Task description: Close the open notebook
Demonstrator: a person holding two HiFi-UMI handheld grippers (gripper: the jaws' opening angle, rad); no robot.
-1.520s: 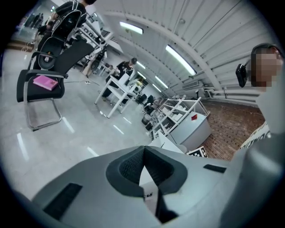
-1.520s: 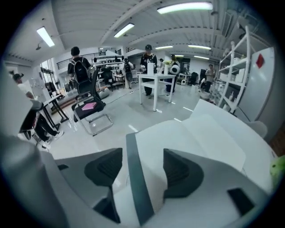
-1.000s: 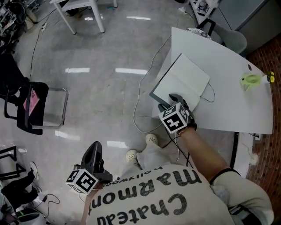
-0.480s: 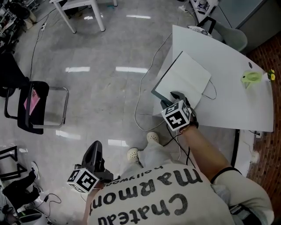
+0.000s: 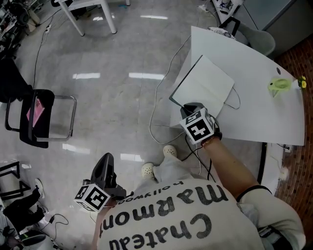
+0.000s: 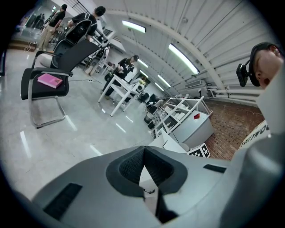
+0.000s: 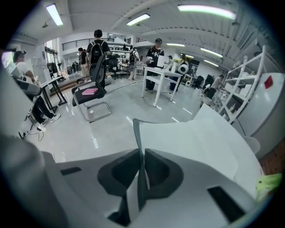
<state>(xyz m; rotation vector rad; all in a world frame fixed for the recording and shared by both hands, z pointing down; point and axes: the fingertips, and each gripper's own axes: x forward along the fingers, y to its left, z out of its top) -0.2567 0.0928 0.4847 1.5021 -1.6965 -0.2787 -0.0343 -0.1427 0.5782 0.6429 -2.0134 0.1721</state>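
The open notebook [image 5: 203, 88] lies white pages up at the near left corner of the white table [image 5: 259, 68], its dark cover showing along the left edge. My right gripper [image 5: 189, 108] sits at the notebook's near corner. In the right gripper view its jaws [image 7: 142, 171] are closing with the thin dark cover [image 7: 137, 138] standing between the pads, and the pale page [image 7: 191, 142] spreads to the right. My left gripper [image 5: 105, 168] hangs low over the floor, far from the table, its pads [image 6: 133, 167] shut on nothing.
A green object [image 5: 279, 88] lies at the table's far right. A thin cable [image 5: 159, 110] trails off the table's left edge to the floor. A black chair [image 5: 41, 119] with a pink book [image 5: 35, 110] stands at left. White table legs [image 5: 93, 14] stand beyond.
The right gripper's jaws have come together on the notebook's near edge. The hand has shifted only slightly. The left gripper has stayed put.
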